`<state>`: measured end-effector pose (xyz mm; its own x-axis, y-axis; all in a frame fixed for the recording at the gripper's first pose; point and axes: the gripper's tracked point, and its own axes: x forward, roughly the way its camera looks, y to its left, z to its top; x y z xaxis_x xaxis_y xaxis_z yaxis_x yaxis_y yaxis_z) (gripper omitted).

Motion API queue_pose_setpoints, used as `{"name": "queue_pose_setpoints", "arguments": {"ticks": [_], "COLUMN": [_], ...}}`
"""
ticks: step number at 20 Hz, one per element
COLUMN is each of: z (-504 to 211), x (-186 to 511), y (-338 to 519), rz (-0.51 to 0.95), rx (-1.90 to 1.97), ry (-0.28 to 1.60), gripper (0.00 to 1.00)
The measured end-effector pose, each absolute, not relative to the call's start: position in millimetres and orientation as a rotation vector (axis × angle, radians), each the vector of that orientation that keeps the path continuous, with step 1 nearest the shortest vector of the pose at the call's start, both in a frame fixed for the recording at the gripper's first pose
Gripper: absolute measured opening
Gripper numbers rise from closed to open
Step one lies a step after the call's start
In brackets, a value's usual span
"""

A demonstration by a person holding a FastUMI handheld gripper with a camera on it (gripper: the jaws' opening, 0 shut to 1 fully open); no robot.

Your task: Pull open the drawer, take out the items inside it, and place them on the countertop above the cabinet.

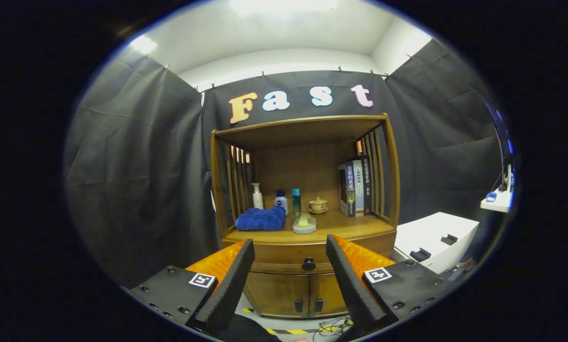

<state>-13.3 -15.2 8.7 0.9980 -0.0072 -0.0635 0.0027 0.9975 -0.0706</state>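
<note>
A wooden cabinet [307, 223] stands ahead against the black cloth wall. Its drawer [284, 256] is closed, with a round dark knob [308, 264] at its middle. My gripper [291, 249] is open, some way short of the cabinet, and its two black fingers [239, 275] frame the knob from either side with nothing between them. On the countertop [350, 228] above the drawer lie a blue cloth [261, 219] and a pale green object on a round base [305, 223]. What is inside the drawer is hidden.
At the back of the countertop stand a white pump bottle [257, 195], a blue-capped bottle [281, 200], a teal tube [296, 200], a small lidded cup [318, 205] and upright books [357, 187]. Two lower doors [296, 289] are closed. A white box [436, 237] sits to the right.
</note>
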Motion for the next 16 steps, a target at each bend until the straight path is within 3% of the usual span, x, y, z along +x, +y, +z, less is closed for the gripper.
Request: {"name": "queue_pose_setpoints", "arguments": {"ticks": [16], "z": [-5], "x": [-19], "y": [-4], "rz": [-0.006], "rx": [-0.093], "ry": [0.041], "gripper": [0.98]}}
